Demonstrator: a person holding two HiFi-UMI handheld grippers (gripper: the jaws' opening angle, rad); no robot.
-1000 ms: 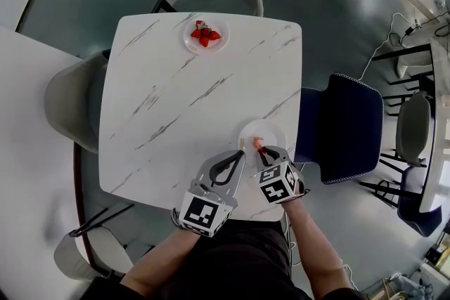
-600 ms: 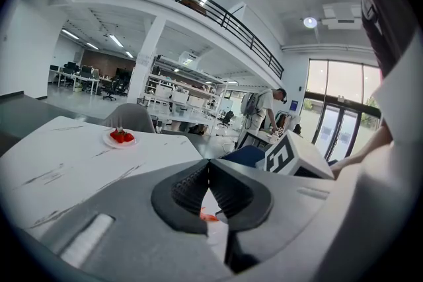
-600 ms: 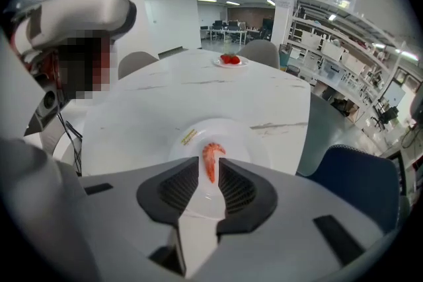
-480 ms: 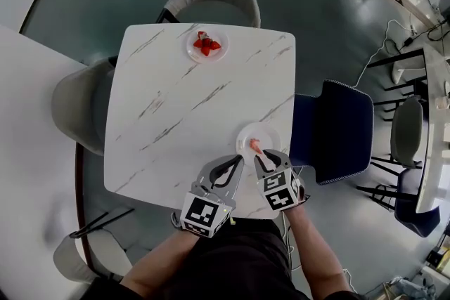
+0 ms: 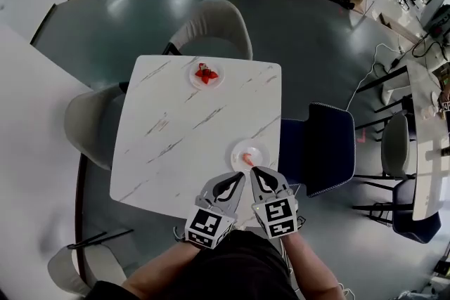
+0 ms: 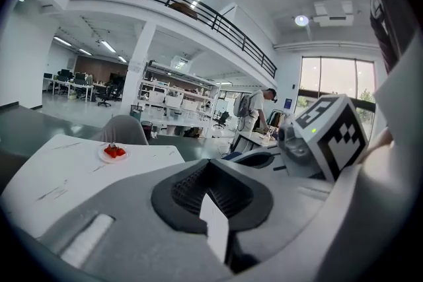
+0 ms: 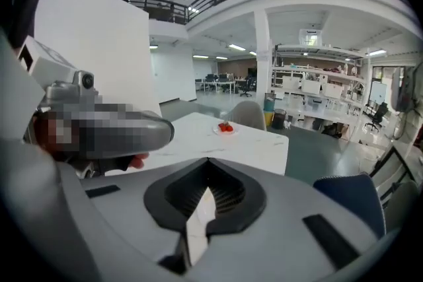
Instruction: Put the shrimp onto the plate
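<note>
Pink shrimp (image 5: 247,159) lies on the plate (image 5: 235,150) near the table's edge, with the left gripper (image 5: 232,183) and right gripper (image 5: 261,178) both pressed together on nothing, so placing seems finished and only drawing clear remains.

Strawberries (image 5: 205,73) sit near the marble table's (image 5: 176,130) far edge.

The marble table (image 5: 176,130) is bare across middle and left — free passage. Obstacles: the shrimp plate (image 5: 262,149) near its right edge, the strawberry plate (image 5: 219,77) at the far edge, a blue chair (image 5: 316,147) alongside.
</note>
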